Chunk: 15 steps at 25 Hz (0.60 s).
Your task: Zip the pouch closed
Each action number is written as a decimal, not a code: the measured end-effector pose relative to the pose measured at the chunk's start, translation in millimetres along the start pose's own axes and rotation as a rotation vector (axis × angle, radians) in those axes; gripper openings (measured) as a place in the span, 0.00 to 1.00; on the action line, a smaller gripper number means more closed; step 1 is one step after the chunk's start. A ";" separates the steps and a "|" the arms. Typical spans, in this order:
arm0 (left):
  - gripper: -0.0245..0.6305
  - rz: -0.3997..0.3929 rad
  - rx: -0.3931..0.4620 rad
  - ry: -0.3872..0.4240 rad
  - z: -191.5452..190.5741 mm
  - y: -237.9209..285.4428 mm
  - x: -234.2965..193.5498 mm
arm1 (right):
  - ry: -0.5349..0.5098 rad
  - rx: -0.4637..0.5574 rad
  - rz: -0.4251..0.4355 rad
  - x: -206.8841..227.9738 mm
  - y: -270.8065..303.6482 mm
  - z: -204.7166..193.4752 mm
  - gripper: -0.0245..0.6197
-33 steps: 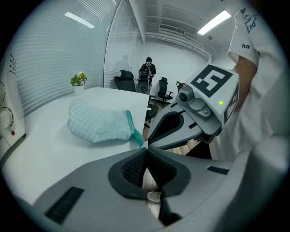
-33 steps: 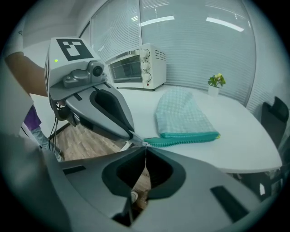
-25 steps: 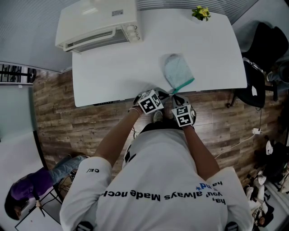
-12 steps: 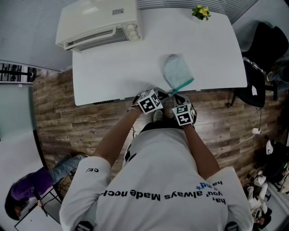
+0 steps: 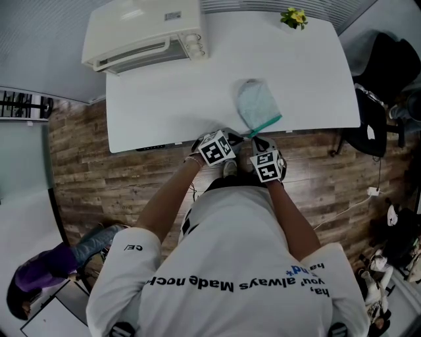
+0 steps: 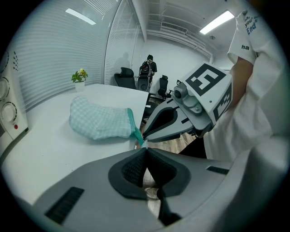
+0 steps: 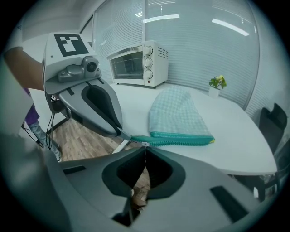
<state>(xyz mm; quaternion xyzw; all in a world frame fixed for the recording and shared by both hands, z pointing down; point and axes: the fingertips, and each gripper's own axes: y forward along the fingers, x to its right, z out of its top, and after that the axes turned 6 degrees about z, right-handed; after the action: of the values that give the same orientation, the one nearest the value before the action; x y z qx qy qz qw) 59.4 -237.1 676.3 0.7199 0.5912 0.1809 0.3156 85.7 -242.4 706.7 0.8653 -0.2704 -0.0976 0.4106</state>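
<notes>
A pale teal checked pouch [image 5: 258,104] lies on the white table [image 5: 164,99] near its front edge, its teal zipper [image 5: 266,124] facing me. The zipper [image 7: 181,140] looks closed along most of its length. My left gripper [image 5: 242,135] is shut on the teal end of the zipper tape [image 6: 137,134], which hangs just past the table edge. Right beside it, my right gripper [image 5: 255,139] is shut on the small metal zipper pull [image 7: 145,144]. In the right gripper view the left gripper [image 7: 121,133] pinches that same teal end. The two tips nearly touch.
A cream toaster oven [image 5: 141,33] stands at the table's far left corner and a small potted plant [image 5: 293,18] at the far right. A dark office chair [image 5: 378,112] sits right of the table. Wooden floor [image 5: 99,178] lies below the grippers.
</notes>
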 end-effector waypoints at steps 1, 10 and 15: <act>0.07 0.000 -0.001 0.000 -0.2 0.0 -0.1 | -0.004 -0.001 0.002 -0.1 1.0 -0.8 0.05; 0.07 -0.002 -0.009 0.002 -3.2 -2.2 -2.1 | 0.001 0.000 -0.016 7.8 3.1 -1.6 0.05; 0.07 -0.001 -0.014 0.002 -3.6 -2.5 -2.6 | -0.004 -0.003 -0.018 8.3 3.1 0.3 0.05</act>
<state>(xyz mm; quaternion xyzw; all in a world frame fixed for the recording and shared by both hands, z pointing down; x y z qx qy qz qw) 54.7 -238.5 677.6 0.7172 0.5904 0.1856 0.3203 91.3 -248.8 709.3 0.8669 -0.2633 -0.1031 0.4105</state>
